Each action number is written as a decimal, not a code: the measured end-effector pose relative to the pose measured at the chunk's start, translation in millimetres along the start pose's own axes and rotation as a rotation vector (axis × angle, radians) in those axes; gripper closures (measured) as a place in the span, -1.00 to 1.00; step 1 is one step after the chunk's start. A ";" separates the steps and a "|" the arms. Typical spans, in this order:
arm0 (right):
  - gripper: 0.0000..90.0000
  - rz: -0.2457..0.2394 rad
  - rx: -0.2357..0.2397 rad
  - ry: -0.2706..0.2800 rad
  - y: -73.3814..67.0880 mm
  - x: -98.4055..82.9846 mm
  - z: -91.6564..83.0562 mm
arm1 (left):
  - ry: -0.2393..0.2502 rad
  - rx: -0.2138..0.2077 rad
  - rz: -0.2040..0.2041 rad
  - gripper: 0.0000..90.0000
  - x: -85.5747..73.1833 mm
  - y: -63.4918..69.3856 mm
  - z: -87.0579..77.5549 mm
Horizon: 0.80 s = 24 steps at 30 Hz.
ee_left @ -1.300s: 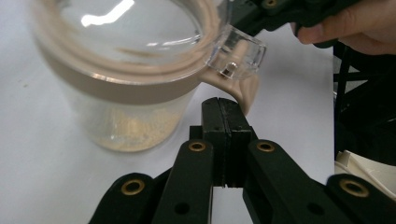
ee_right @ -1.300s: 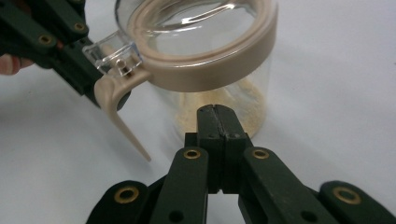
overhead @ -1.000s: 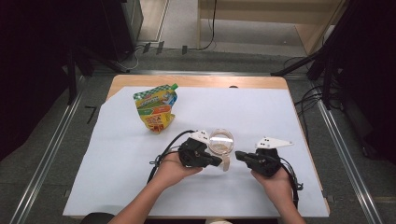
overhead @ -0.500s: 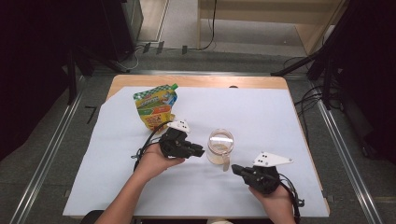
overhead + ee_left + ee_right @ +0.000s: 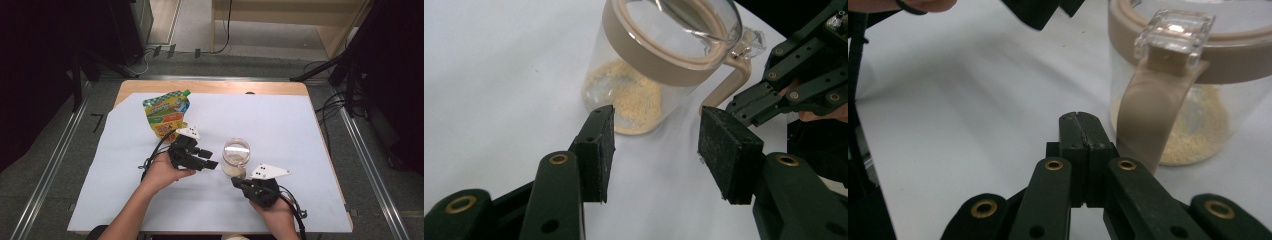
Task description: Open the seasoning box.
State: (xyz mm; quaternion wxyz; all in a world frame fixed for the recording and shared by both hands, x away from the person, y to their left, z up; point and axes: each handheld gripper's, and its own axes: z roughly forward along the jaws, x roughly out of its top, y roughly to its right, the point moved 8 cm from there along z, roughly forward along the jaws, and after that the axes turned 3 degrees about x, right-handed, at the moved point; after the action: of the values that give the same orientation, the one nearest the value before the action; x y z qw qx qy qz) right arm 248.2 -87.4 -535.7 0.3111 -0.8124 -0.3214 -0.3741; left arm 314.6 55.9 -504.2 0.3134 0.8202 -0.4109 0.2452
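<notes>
A white sheet is covering most of the table (image 5: 305, 89), with bare wood showing along the far edge. A colourful spouted pouch (image 5: 166, 113) is lying toward the far left corner. Near the middle, slightly toward the near edge, a clear jar (image 5: 235, 156) with a tan lid ring and a curved tan handle (image 5: 1145, 117) is standing upright, a shallow layer of pale yellow powder (image 5: 636, 97) sitting in its base. The left gripper (image 5: 206, 159) is hovering just left of the jar, its jaws spread wide and empty, pads (image 5: 604, 145) facing the jar's wall. The right gripper (image 5: 236, 183) is sitting near the jar's front side, jaws pressed together on nothing, tips just beside the handle. The jar is probably light and rigid, its smooth wall likely slippery; the handle or the lid ring looks the surer hold.
</notes>
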 end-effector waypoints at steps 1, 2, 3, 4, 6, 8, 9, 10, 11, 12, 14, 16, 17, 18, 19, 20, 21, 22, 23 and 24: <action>1.00 0.003 0.002 0.003 0.5 0.5 1.0 | -0.003 0.004 0.002 0.04 -0.1 -0.6 0.3; 1.00 0.007 0.005 0.003 0.7 0.7 2.4 | 0.005 0.008 -0.004 -0.02 0.8 -0.9 0.8; 1.00 0.001 -0.002 0.000 0.9 0.5 3.8 | 0.008 0.010 -0.007 -0.08 1.4 -1.0 0.6; 1.00 -0.006 -0.008 -0.001 1.0 0.4 4.8 | 0.018 0.007 -0.010 -0.11 2.5 -0.6 0.0; 1.00 -0.003 -0.010 -0.005 1.0 -0.5 5.5 | 0.031 0.000 -0.007 -0.13 3.6 0.2 -1.3; 1.00 0.003 -0.005 -0.007 1.3 -1.8 4.6 | 0.033 0.007 -0.004 -0.14 3.6 -0.6 -2.3; 1.00 0.000 -0.005 -0.012 1.8 -2.6 4.0 | 0.032 0.008 -0.006 -0.14 3.4 -1.0 -2.3; 1.00 0.002 -0.013 -0.012 2.7 -3.2 2.8 | 0.032 0.009 -0.007 -0.14 3.3 -1.3 -2.2; 1.00 0.003 -0.018 -0.013 4.2 -3.7 1.3 | 0.031 0.012 -0.006 -0.14 3.2 -1.6 -2.0; 1.00 0.008 -0.024 -0.013 6.3 -4.1 -0.3 | 0.030 0.013 -0.005 -0.14 3.1 -1.7 -1.8; 1.00 0.015 -0.037 -0.007 11.9 -4.6 -3.4 | 0.029 0.011 -0.003 -0.14 2.9 -1.0 -1.6; 1.00 0.021 -0.043 -0.005 17.3 -5.7 -6.4 | 0.030 0.012 0.003 -0.14 3.0 -0.5 -0.9; 1.00 0.022 -0.045 -0.006 19.2 -6.2 -7.8 | 0.028 0.015 0.003 -0.14 2.9 -0.3 -0.3; 1.00 0.019 -0.044 -0.011 22.2 -6.9 -10.1 | 0.026 0.014 0.005 -0.14 2.6 -0.3 0.0; 1.00 0.018 -0.048 -0.008 24.4 -6.9 -11.3 | 0.021 0.014 0.011 -0.14 2.1 -0.2 0.4; 1.00 0.020 -0.054 -0.011 28.3 -7.4 -14.0 | 0.022 0.013 0.012 -0.14 2.1 0.2 0.9; 1.00 0.027 -0.060 -0.010 31.7 -7.5 -16.4 | 0.021 0.015 0.016 -0.15 1.9 0.2 1.1; 1.00 0.033 -0.065 -0.010 35.5 -7.6 -19.0 | 0.021 0.015 0.017 -0.15 1.8 0.3 1.3; 1.00 0.042 -0.071 -0.011 39.5 -7.6 -21.6 | 0.019 0.016 0.012 -0.15 1.4 0.4 1.8; 1.00 0.049 -0.074 -0.004 43.4 -7.5 -23.5 | 0.016 0.016 0.008 -0.15 0.7 0.4 2.1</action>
State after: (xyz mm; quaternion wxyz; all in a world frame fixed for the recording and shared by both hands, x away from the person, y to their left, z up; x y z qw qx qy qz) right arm 267.5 -133.2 -540.9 0.2891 -0.8317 -0.2878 -0.3765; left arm 315.0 53.8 -505.0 0.3090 0.8192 -0.4095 0.2564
